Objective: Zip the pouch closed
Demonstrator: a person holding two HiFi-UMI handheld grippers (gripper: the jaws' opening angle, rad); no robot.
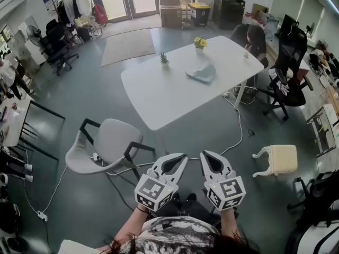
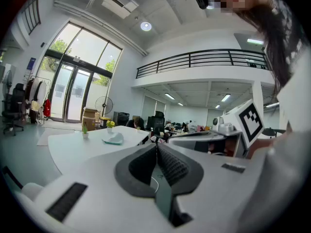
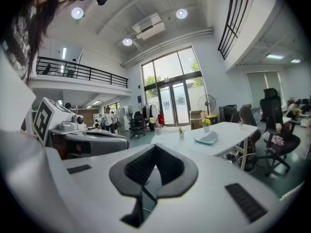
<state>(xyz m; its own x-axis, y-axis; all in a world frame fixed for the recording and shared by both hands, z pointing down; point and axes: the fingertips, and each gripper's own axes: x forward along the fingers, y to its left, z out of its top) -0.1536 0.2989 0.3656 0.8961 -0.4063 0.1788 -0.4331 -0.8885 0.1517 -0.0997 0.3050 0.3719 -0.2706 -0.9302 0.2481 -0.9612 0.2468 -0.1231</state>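
Holding left tool point(image 1: 182, 156) and right tool point(image 1: 204, 154) side by side, low over the grey floor point(image 1: 90, 97), both clenched with nothing between the jaws, well apart from the white surface point(image 1: 159, 97). Lying on that surface toward its far right part: light blue pouch point(image 1: 202, 73), untouched, zip state too small to tell, small green plant point(image 1: 164, 60) to its left, pot of yellow flowers point(image 1: 199, 43) beyond. Standing between tools and surface: grey chair point(image 1: 112, 141); off right, cream stool point(image 1: 278, 159).

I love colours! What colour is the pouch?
The pouch is pale blue-green; head view shows it best.
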